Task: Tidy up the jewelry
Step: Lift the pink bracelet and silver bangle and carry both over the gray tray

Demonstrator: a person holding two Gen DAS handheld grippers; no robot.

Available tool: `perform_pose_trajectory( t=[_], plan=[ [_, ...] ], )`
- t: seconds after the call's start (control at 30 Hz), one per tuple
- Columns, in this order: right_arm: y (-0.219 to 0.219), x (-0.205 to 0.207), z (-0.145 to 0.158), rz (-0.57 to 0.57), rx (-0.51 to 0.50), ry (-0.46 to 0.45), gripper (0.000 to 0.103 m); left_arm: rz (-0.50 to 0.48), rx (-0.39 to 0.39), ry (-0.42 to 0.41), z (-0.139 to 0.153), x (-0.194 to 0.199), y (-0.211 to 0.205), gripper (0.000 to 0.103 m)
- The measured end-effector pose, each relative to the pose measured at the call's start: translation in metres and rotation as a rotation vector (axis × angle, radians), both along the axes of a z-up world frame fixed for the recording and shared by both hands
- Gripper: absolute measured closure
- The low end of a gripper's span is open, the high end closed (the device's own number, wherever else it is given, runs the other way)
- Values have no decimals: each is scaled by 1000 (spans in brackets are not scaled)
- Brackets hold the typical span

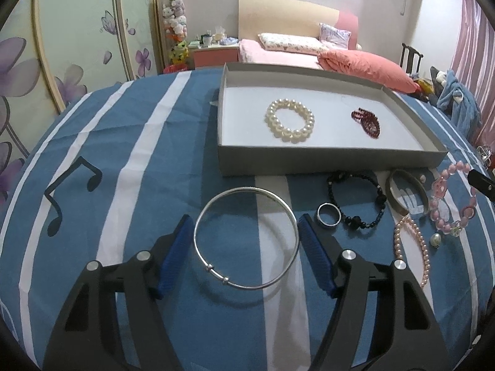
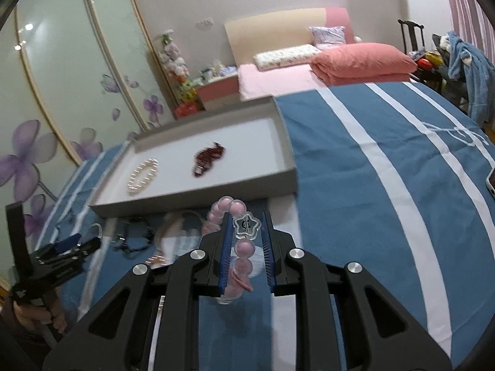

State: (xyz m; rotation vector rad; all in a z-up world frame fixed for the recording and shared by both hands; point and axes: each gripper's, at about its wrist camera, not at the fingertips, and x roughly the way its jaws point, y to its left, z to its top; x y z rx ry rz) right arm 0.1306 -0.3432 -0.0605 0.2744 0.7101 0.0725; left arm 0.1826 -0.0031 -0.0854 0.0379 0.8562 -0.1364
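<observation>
A grey tray [image 1: 324, 162] holds a white pearl bracelet [image 1: 289, 120] and a dark red bead bracelet [image 1: 366, 122]. My left gripper [image 1: 246, 225] is open around a silver bangle [image 1: 246, 238] that lies on the blue striped cloth. My right gripper [image 2: 246, 225] is shut on a pink bead bracelet [image 2: 239, 247] with a clear star charm and holds it above the cloth, in front of the tray [image 2: 198, 196]. In the left wrist view the pink bracelet [image 1: 453, 198] hangs at the right.
On the cloth in front of the tray lie a silver ring [image 1: 328, 215], a black bead bracelet [image 1: 359, 201], a brownish bangle [image 1: 406, 193], a thin pink pearl strand [image 1: 413, 247] and a loose pearl [image 1: 435, 239]. A phone [image 2: 490, 182] lies at the right edge.
</observation>
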Motion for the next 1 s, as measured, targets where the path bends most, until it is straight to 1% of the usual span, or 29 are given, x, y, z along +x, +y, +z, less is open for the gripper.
perform_pose_trajectory(
  t=[0.1, 0.27, 0.3, 0.57, 0.73, 1.0],
  plan=[
    [6, -5, 7, 25, 16, -29, 84, 7, -11, -35, 7, -7, 2, 35],
    [17, -12, 17, 61, 47, -63, 84, 16, -17, -127, 24, -26, 0, 35],
    [18, -13, 18, 65, 53, -68, 84, 20, -17, -155, 29, -32, 0, 35],
    [30, -21, 19, 86, 99, -88, 84, 35, -7, -293, 51, -54, -10, 35],
    [35, -27, 22, 87, 101, -114, 84, 40, -1, -360, 60, -67, -15, 35],
    [41, -34, 31, 88, 107, -156, 84, 41, -11, -426, 70, -80, -22, 35]
  ],
)
